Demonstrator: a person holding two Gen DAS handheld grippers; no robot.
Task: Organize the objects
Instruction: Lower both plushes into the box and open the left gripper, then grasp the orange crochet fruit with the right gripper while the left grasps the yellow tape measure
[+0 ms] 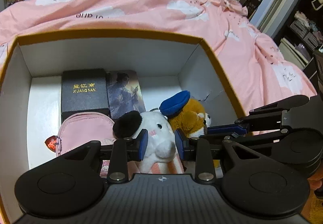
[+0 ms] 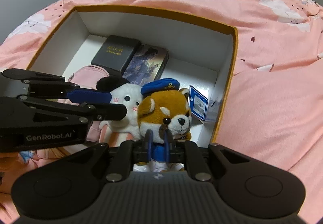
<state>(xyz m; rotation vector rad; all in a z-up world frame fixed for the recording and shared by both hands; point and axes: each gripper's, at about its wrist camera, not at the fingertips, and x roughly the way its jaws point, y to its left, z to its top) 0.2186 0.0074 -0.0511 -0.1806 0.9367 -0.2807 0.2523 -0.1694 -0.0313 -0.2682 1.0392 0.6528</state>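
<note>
An orange-rimmed cardboard box (image 1: 113,33) with white walls lies on a pink bed cover. Two plush toys sit side by side inside it. My left gripper (image 1: 161,143) is shut on the white plush with a black ear (image 1: 159,127), its blue pads pressing both sides of the head. Beside it is the brown dog plush with a blue cap (image 2: 161,107); my right gripper (image 2: 158,143) is shut on its blue clothing below the chin. The right view shows the left gripper (image 2: 118,104) reaching in from the left against the white plush (image 2: 129,99).
Further back in the box lie a black case with gold lettering (image 1: 83,91), an illustrated box (image 1: 125,93) and a pink pouch with a red charm (image 1: 84,129). A blue tag (image 2: 198,103) hangs by the dog. The pink bed cover (image 1: 141,6) surrounds the box; a door stands beyond.
</note>
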